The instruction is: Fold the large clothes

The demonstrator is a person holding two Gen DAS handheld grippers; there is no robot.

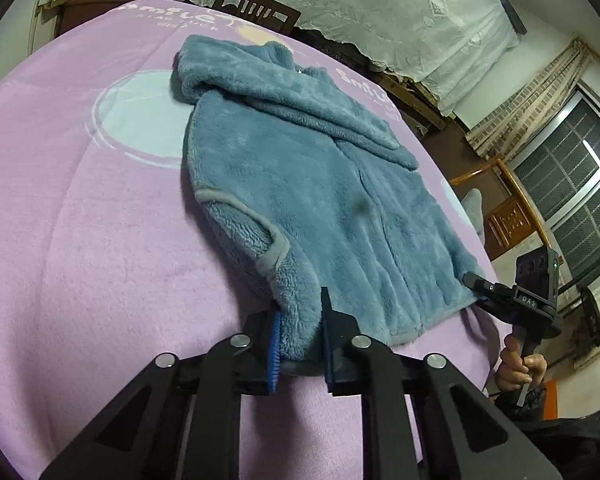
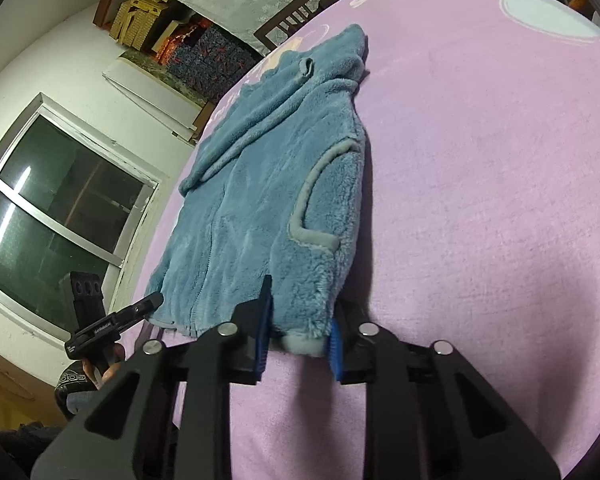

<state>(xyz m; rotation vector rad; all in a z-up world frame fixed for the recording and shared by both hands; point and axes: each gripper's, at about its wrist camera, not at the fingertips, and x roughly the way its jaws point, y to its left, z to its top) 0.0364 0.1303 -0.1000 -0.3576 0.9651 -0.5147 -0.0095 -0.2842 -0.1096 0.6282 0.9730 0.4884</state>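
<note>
Now both my tongs are clamped on the jacket's [image 1: 300,184] hem: left tongs [image 1: 298,340], right tongs [image 2: 298,332]. The sleeves look folded in already. The body fold on the bed [image 1: 80,240] is not yet done.

A blue-grey fleece hooded jacket [image 1: 312,200] lies flat on the pink blanket, front up, zip closed down the middle. Its hood bunches at the far end, one sleeve folds across the chest, and a grey-trimmed curved pocket shows near the hem, whose two corners are pinched and slightly raised.
</note>
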